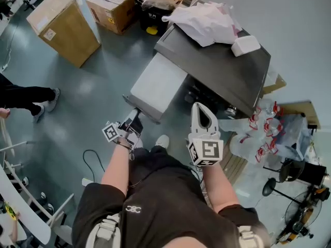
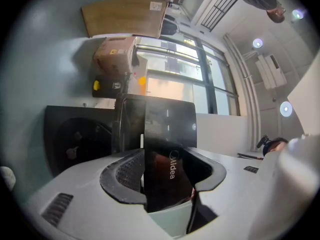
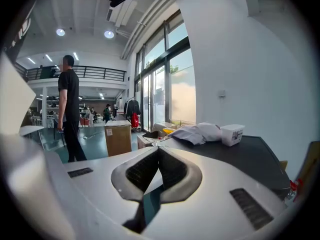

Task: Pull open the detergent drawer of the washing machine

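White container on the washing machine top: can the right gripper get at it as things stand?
Probably yes. The right gripper points across the bare dark top roughly toward the white container, nothing standing between; the crumpled cloth lies beside it. Its jaws are shut, so they must open first.

I get a bright, even head view. Both gripper views bow into black rims; tall glass windows blaze near twelve o'clock, round ceiling lamps flare at two, glare streaks the glossy black drawer front.
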Demonstrator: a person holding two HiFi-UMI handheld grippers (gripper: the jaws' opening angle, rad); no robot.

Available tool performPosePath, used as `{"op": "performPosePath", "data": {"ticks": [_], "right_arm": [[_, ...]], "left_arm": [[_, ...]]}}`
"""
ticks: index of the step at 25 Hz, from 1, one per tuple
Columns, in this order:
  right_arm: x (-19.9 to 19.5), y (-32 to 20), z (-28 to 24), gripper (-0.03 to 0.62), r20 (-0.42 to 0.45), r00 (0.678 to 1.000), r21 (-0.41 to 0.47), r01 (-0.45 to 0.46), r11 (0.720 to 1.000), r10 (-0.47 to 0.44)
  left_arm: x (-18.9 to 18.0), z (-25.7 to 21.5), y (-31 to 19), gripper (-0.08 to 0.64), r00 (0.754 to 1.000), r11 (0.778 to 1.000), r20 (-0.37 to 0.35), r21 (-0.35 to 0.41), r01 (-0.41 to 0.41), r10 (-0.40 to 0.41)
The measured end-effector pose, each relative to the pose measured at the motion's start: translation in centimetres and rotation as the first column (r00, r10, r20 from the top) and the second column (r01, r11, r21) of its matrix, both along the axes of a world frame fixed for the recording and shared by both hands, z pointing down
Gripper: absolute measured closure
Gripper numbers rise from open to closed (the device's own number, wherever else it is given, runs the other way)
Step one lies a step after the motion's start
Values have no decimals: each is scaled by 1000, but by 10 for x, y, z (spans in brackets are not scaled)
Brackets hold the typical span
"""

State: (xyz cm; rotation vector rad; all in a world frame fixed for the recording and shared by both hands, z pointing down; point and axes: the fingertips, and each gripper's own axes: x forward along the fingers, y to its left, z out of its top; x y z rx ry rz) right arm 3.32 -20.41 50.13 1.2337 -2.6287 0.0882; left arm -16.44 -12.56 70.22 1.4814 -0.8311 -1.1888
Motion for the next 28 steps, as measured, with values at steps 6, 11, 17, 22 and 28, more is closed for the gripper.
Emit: {"op": "performPosePath", "data": {"ticks": [6, 11, 17, 22, 28], "right_arm": [[2, 20, -13, 589, 8, 1000, 18, -16, 1000, 16], [10, 41, -9, 589, -4, 999, 15, -35, 999, 35], [22, 55, -10, 589, -10, 998, 15, -58, 998, 58], [28, 60, -14, 590, -16, 997, 29, -68, 997, 69], [16, 68, -13, 589, -19, 998, 21, -59, 998, 59]], "left_arm": [[-3, -1, 17, 325, 1000, 1000, -12, -14, 26, -26], [-4, 4, 21, 325, 999, 999, -9, -26, 31, -31], [-3, 5, 29, 325, 999, 999, -20, -38, 33, -33], [-3, 8, 43, 324, 999, 999, -20, -36, 41, -42], [-13, 13, 49, 324, 997, 996, -24, -52, 68, -69]]}}
